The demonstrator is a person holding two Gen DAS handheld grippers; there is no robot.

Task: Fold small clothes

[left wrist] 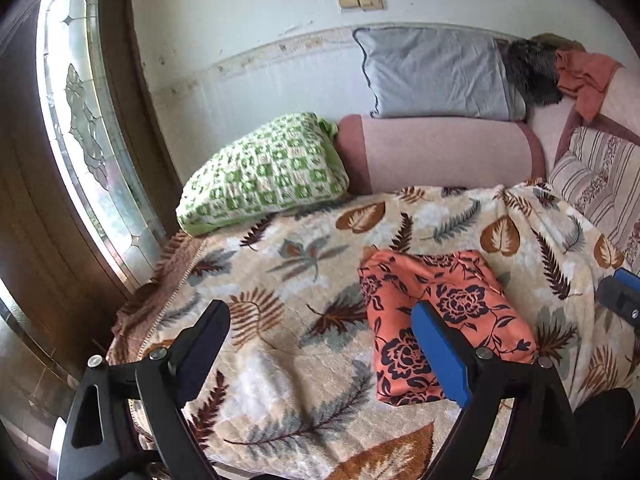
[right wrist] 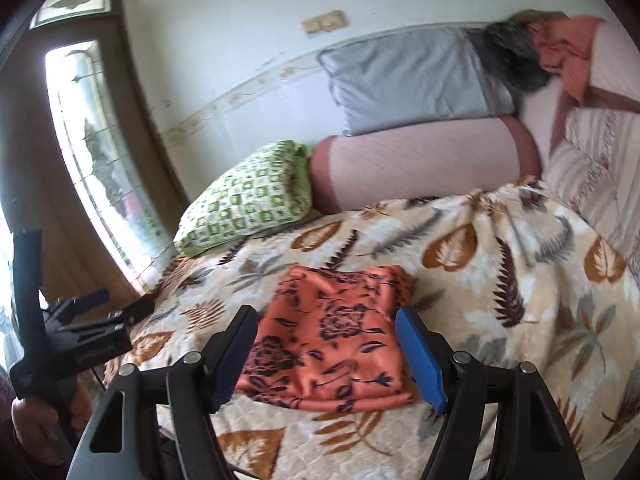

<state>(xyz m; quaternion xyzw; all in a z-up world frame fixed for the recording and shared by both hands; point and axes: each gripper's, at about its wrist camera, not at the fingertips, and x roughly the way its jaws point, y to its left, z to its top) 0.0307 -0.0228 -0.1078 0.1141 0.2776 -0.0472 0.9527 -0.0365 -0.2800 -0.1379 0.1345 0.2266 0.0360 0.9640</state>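
Note:
An orange cloth with dark flowers (left wrist: 460, 300) lies folded into a compact rectangle on the leaf-patterned blanket (left wrist: 280, 264). My left gripper (left wrist: 320, 332) is open and empty above the blanket, just left of the cloth. In the right wrist view the cloth (right wrist: 340, 332) lies right in front of my right gripper (right wrist: 326, 348), which is open and empty, its fingers spread to either side of the cloth's near edge. The left gripper also shows in the right wrist view (right wrist: 120, 304), at the far left. The right gripper's tip shows at the right edge of the left wrist view (left wrist: 620, 292).
A green checked pillow (left wrist: 264, 172), a pink bolster (left wrist: 440, 152) and a grey pillow (left wrist: 432, 72) lie along the back wall. Striped bedding (left wrist: 600, 176) and a heap of other clothes (left wrist: 560, 68) are at the back right. A wooden door with a glass pane (left wrist: 80, 120) stands at the left.

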